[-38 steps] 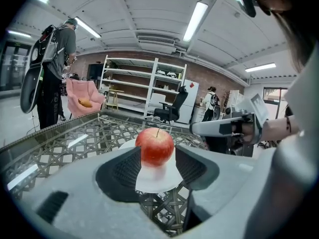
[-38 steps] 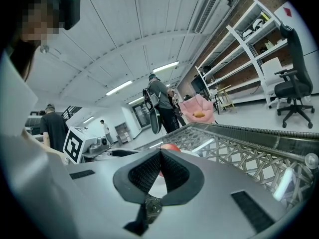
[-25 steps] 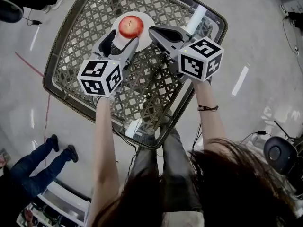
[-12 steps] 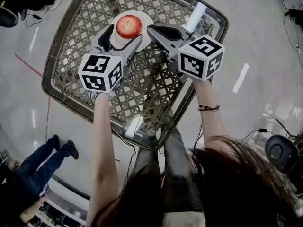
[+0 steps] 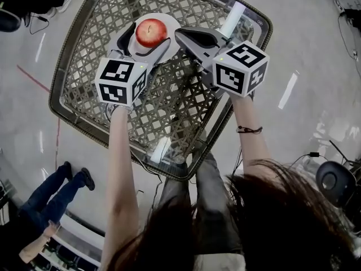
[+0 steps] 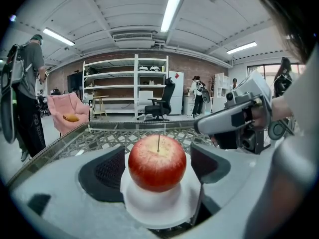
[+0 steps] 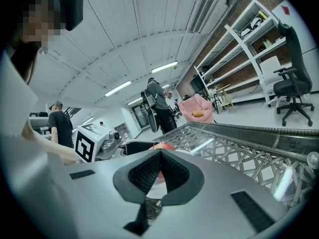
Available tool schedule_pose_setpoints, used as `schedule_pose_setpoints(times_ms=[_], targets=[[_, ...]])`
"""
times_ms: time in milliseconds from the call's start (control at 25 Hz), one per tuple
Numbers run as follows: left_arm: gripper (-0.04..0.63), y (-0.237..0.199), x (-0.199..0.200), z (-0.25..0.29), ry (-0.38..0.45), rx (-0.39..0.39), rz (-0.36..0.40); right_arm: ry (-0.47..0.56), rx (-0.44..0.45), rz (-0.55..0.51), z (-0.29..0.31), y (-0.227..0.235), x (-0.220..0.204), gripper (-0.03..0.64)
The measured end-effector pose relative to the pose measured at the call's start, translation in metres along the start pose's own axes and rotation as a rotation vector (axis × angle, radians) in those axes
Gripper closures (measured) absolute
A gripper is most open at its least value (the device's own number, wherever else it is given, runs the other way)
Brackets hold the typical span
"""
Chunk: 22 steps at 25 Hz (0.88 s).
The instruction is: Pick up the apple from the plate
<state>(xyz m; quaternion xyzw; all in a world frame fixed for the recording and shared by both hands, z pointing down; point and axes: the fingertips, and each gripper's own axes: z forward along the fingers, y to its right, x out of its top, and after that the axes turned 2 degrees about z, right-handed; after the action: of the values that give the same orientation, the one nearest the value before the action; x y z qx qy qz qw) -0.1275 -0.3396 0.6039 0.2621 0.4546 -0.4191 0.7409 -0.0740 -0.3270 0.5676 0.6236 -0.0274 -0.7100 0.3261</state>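
Observation:
A red apple (image 5: 150,33) (image 6: 157,162) sits on a small white plate (image 5: 171,21) (image 6: 158,210) at the far side of the wicker table (image 5: 101,55). My left gripper (image 5: 143,40) (image 6: 157,169) reaches over the plate with the apple between its jaws. The jaws are opening, and the dark pads (image 6: 108,171) stand clear of the apple's sides. My right gripper (image 5: 179,35) (image 7: 159,159) hovers just right of the plate, shut and empty. In the right gripper view the apple (image 7: 163,146) peeks out behind the closed jaws.
A white tube (image 5: 233,17) lies at the table's far right edge. The table's raised rim (image 6: 144,125) runs behind the plate. Another person's legs (image 5: 53,193) show on the floor at the lower left. A pink armchair (image 6: 67,117) and shelves stand beyond.
My left gripper has moved forward over the plate and rolled a little, its jaws spreading until they flank the apple. The right gripper has kept still.

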Motion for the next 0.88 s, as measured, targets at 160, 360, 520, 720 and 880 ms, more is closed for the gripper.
schedule_pose_setpoints(times_ms=[160, 360, 520, 720, 880], targets=[[0.190, 0.001, 0.001, 0.005, -0.006, -0.008, 0.005, 0.001, 0.000, 0.004, -0.001, 0.001, 0.000, 0.607], [0.191, -0.002, 0.000, 0.011, -0.022, 0.001, 0.016, 0.005, 0.003, 0.006, -0.001, 0.003, 0.001, 0.607], [0.192, -0.002, -0.003, 0.014, -0.040, 0.009, 0.023, 0.005, 0.001, 0.010, -0.001, 0.005, 0.001, 0.607], [0.192, -0.003, -0.004, 0.016, -0.053, 0.010, 0.027, 0.009, -0.002, 0.014, -0.002, 0.007, 0.001, 0.607], [0.192, -0.004, -0.005, 0.016, -0.059, 0.016, 0.032, 0.008, 0.002, 0.014, 0.000, 0.008, 0.000, 0.607]])
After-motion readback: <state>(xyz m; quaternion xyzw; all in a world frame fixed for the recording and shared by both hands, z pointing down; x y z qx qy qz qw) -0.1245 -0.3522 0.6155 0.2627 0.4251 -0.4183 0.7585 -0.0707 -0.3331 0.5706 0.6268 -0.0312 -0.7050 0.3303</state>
